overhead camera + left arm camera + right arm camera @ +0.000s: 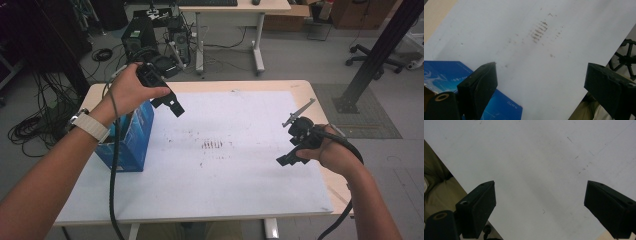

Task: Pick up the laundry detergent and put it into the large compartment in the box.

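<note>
A white sheet (240,170) w/ brown smudges is spread over most of the pale wooden desk (300,86); wide bare room is left at centre. A blue cardboard box (131,142) is stood at the desk's left edge. Left gripper (170,104) is held above the box, right gripper (286,159) near the right edge; both are spread wide w/ nothing gripped.

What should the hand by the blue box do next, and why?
Probably lower the left gripper toward the blue box. Its jaws stand wide open and empty, it hovers just above the box's top edge, and the box is the only thing on the white sheet to grab.
</note>
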`<state>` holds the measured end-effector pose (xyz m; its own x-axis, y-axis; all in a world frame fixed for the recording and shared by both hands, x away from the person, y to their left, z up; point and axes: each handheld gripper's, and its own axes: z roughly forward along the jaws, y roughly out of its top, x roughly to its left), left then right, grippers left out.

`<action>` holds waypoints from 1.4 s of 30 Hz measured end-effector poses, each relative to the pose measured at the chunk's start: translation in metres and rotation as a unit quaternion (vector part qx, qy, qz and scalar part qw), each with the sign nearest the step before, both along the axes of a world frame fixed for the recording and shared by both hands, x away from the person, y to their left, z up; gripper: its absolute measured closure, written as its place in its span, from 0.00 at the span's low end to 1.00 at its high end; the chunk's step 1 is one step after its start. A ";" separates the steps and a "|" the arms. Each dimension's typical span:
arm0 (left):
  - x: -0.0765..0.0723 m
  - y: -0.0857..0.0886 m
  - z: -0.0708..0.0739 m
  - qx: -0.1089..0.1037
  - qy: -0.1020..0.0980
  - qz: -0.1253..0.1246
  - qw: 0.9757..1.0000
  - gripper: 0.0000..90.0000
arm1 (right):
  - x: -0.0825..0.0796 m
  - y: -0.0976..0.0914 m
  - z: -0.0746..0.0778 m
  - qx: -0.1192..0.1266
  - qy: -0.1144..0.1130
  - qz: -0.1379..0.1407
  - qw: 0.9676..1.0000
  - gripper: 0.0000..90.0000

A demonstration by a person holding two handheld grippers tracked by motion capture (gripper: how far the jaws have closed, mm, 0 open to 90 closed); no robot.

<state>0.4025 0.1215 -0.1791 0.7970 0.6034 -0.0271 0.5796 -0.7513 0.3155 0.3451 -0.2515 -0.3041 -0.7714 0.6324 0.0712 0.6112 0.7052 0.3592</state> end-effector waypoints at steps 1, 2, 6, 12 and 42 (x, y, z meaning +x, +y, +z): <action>0.000 0.000 0.000 0.000 0.000 -0.005 1.000 0.13 | 0.000 0.000 0.000 0.000 0.000 0.000 1.000 0.12; -0.001 -0.001 0.000 -0.001 0.000 -0.010 1.000 0.13 | 0.000 0.000 0.000 0.001 -0.001 0.000 1.000 0.12; -0.003 -0.003 -0.001 -0.009 -0.003 -0.033 0.999 0.12 | 0.000 -0.001 0.001 0.001 -0.001 0.000 1.000 0.12; -0.008 -0.007 -0.003 -0.003 -0.006 -0.069 0.998 0.12 | -0.001 0.000 -0.001 0.002 0.000 0.001 1.000 0.12; -0.010 -0.005 -0.012 0.002 -0.010 -0.077 0.997 0.12 | 0.002 0.002 -0.006 0.003 0.002 0.002 1.000 0.12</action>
<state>0.3922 0.1163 -0.1911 0.8804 0.4742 -0.0075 0.4510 -0.8321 0.3228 0.3466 -0.2491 -0.3099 -0.7739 0.6284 0.0784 0.6094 0.7054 0.3619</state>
